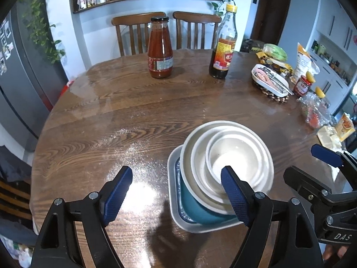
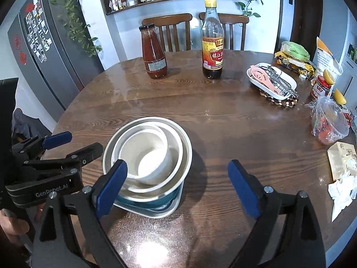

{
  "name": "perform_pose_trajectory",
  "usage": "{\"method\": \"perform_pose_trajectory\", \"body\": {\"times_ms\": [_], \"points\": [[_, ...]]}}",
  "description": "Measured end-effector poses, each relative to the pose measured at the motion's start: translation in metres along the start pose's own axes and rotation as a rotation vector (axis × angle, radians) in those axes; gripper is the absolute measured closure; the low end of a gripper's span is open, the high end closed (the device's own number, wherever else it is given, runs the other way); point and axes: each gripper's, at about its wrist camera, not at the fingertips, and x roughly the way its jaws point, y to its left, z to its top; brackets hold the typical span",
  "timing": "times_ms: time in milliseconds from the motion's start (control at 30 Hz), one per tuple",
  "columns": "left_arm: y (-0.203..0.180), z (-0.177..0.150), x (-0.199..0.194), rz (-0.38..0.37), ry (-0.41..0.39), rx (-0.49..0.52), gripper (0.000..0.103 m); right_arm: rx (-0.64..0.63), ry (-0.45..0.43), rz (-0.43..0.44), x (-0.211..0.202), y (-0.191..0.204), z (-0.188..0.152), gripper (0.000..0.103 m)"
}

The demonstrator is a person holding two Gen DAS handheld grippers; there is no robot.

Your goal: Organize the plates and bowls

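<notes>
A round wooden table fills both views. Near its front edge stands a stack of dishes: a white square plate with a blue inner border lies flat on the wood, a teal bowl with a pale rim sits on it, and two white bowls nest inside — a medium white bowl and, within that, a small white bowl that leans toward one side rather than sitting level. The left gripper hovers low over the table with its blue-padded fingers spread wide apart and nothing between them; its right-hand finger overlaps the near rim of the stack in the left wrist view, though contact cannot be confirmed. The right gripper likewise hangs with fingers wide apart and empty, its left-hand finger in front of the stack's near rim, the rest of it over bare wood to the stack's right. Each gripper also appears at the edge of the other's view. At the far side of the table stand a red sauce bottle with a black cap and a dark vinegar bottle with a yellow cap, well apart from the stack. To the right, a white oval dish holding utensils rests on a beaded mat, with food packets beyond it.
</notes>
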Motion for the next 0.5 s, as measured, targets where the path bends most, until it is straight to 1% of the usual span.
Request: {"method": "perform_pose_trajectory", "body": {"times_ms": [33,67,100,133,267,367,433,500], "points": [[0.000,-0.001,-0.001,0.000,0.002,0.001,0.017,0.001,0.000,0.003,-0.001,0.000,-0.001,0.009],[0.000,-0.002,-0.002,0.001,0.007,0.003,0.014,0.000,0.001,0.005,-0.003,0.000,-0.003,0.007],[0.000,-0.003,-0.002,0.002,0.009,0.003,0.009,0.000,0.003,0.005,-0.003,-0.001,-0.004,0.003],[0.000,-0.004,-0.003,0.002,0.010,0.002,0.007,0.000,0.002,0.003,-0.004,-0.001,-0.005,0.001],[0.000,-0.009,-0.007,-0.014,0.030,0.013,0.006,0.006,0.000,-0.011,-0.007,-0.003,-0.010,0.001],[-0.001,-0.014,-0.010,0.003,0.038,0.014,0.005,0.015,0.006,-0.020,-0.008,-0.005,-0.013,0.001],[0.000,-0.017,-0.010,0.030,0.060,0.011,0.004,0.015,0.010,-0.025,-0.009,-0.006,-0.015,0.001],[0.001,-0.020,-0.012,0.026,0.063,0.008,0.004,0.012,0.017,-0.027,-0.009,-0.006,-0.018,0.000]]}}
